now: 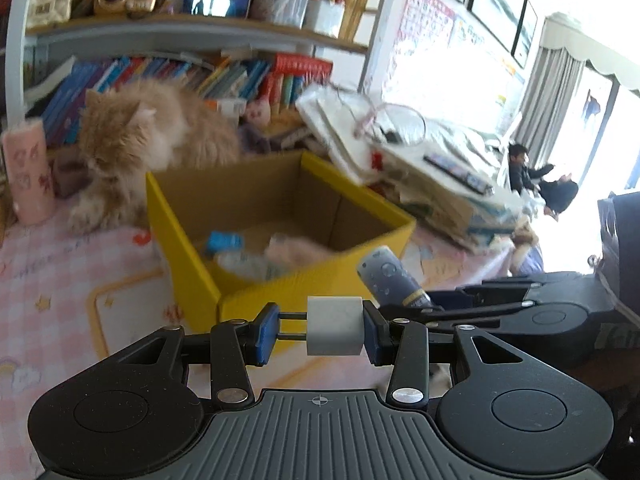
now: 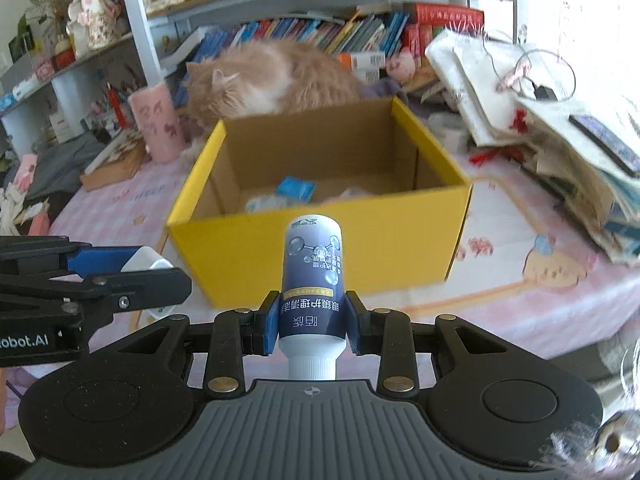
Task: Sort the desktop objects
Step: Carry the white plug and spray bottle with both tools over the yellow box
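My left gripper (image 1: 320, 326) is shut on a small white cylinder (image 1: 335, 326) with two thin dark rods sticking out of its left end. It also shows at the left of the right wrist view as the white cylinder (image 2: 146, 260) in the left gripper (image 2: 132, 268). My right gripper (image 2: 312, 320) is shut on a dark blue bottle (image 2: 312, 264), white cap toward the camera. In the left wrist view the bottle (image 1: 386, 276) rises at the right. Both grippers hover just in front of an open yellow cardboard box (image 2: 320, 248), (image 1: 192, 248), which holds a blue packet (image 2: 296, 188) and clear wrapped items.
A fluffy orange cat (image 2: 272, 76) lies right behind the box. A pink cup (image 2: 156, 128) stands to its left. A leaning pile of bags and books (image 2: 560, 148) crowds the right side. Bookshelves (image 1: 192, 32) fill the back. People (image 1: 536, 184) sit far off.
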Demonstrator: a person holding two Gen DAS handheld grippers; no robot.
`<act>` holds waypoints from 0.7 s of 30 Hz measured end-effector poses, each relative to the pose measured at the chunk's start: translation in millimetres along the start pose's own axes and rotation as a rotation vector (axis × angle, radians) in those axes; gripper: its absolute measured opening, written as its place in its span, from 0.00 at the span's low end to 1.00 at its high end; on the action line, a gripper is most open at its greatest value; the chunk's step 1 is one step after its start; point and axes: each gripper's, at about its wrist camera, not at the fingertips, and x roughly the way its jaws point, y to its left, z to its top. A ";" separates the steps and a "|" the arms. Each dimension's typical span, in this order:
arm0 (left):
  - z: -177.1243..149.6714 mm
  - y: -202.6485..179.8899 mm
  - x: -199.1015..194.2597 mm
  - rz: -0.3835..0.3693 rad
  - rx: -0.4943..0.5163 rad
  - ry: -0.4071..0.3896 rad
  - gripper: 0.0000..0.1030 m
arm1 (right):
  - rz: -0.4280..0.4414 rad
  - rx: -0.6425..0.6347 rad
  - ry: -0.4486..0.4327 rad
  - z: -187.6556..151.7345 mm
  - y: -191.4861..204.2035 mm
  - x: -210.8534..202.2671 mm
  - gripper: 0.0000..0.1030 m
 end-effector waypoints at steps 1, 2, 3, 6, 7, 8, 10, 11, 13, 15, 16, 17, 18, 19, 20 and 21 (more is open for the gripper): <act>5.4 -2.0 2.8 0.007 0.000 -0.015 0.40 | 0.009 0.004 -0.009 4.3 -5.4 0.9 0.29; 10.8 -3.6 5.0 0.015 0.001 -0.029 0.40 | 0.019 0.011 -0.019 10.1 -11.3 2.0 0.29; 16.2 -4.8 7.2 0.025 0.001 -0.044 0.40 | 0.029 0.016 -0.029 15.9 -16.5 3.1 0.29; 32.7 -6.1 13.4 0.056 0.003 -0.083 0.40 | 0.052 0.011 -0.074 36.0 -28.8 5.1 0.29; 37.8 -5.4 15.3 0.066 0.003 -0.094 0.40 | 0.059 0.005 -0.091 43.2 -32.1 5.8 0.29; 42.2 -4.9 17.6 0.076 0.005 -0.103 0.40 | 0.067 -0.001 -0.110 51.6 -36.5 6.6 0.29; 48.8 -4.4 23.4 0.103 0.015 -0.116 0.40 | 0.081 -0.015 -0.142 66.7 -43.0 10.2 0.29; 51.4 -3.7 26.8 0.115 0.018 -0.120 0.40 | 0.085 -0.020 -0.154 73.4 -45.6 12.3 0.29; 56.5 -0.7 36.1 0.139 0.014 -0.124 0.40 | 0.090 -0.029 -0.175 86.0 -50.9 19.6 0.29; 60.4 2.5 45.6 0.159 0.006 -0.123 0.40 | 0.096 -0.040 -0.182 96.9 -55.3 30.6 0.29; 61.9 3.2 50.3 0.169 0.006 -0.123 0.40 | 0.102 -0.044 -0.178 101.6 -57.0 37.0 0.29; 63.2 3.4 54.7 0.178 0.008 -0.121 0.40 | 0.108 -0.047 -0.171 104.6 -58.1 42.6 0.29; 64.1 3.9 59.8 0.183 0.010 -0.114 0.40 | 0.113 -0.048 -0.162 107.6 -59.5 49.3 0.29; 64.8 4.3 64.7 0.188 0.013 -0.106 0.40 | 0.117 -0.052 -0.152 110.4 -60.4 56.1 0.29; 64.7 4.9 70.0 0.198 0.016 -0.097 0.40 | 0.121 -0.060 -0.137 111.6 -60.9 63.1 0.29; 64.0 5.5 75.9 0.205 0.020 -0.084 0.40 | 0.123 -0.068 -0.123 112.2 -61.1 70.0 0.29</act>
